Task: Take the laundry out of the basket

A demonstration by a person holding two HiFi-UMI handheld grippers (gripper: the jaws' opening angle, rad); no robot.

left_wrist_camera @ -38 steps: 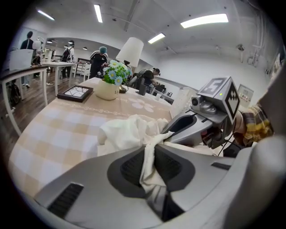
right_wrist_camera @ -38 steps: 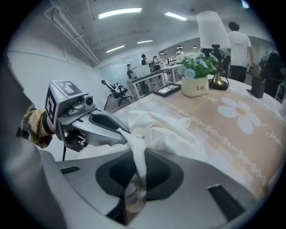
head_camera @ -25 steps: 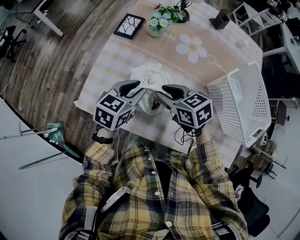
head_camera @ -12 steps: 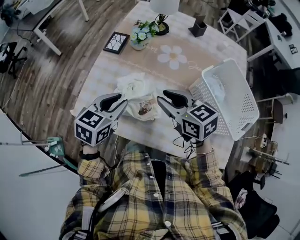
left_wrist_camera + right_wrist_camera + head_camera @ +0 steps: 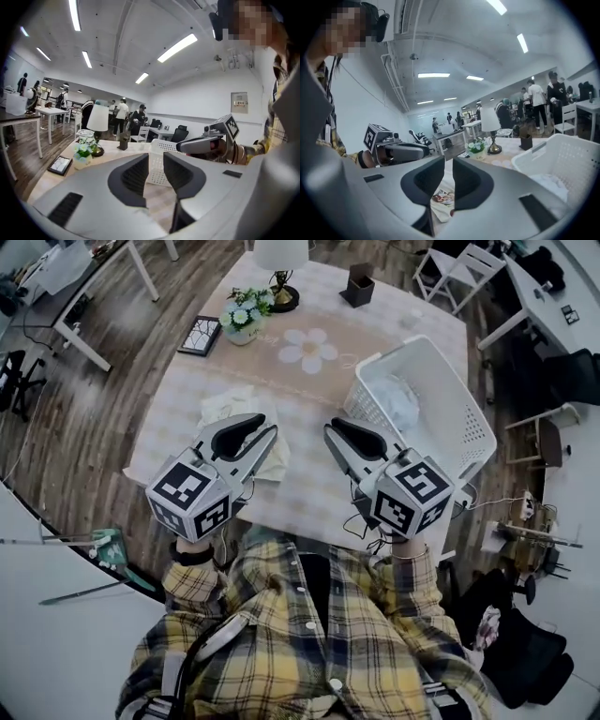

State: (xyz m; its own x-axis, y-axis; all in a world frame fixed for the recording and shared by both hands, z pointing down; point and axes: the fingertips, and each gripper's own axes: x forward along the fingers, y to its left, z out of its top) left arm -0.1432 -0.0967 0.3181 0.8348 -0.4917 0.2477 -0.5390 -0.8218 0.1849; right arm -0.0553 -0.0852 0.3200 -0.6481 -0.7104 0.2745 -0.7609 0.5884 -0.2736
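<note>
Closing empty, left tool and right tool hover near the basket — its laundry looks soft, light, best pinched by a raised fold.

Noting white, grid-perforated walls on the basket. Seeing white and cream in the laundry, with a small coloured print. Reading pale checks on the tabletop cloth, crossed by a beige band bearing a white daisy. Logging yellow-and-dark plaid on the shirt, brown planks on the floor.
</note>
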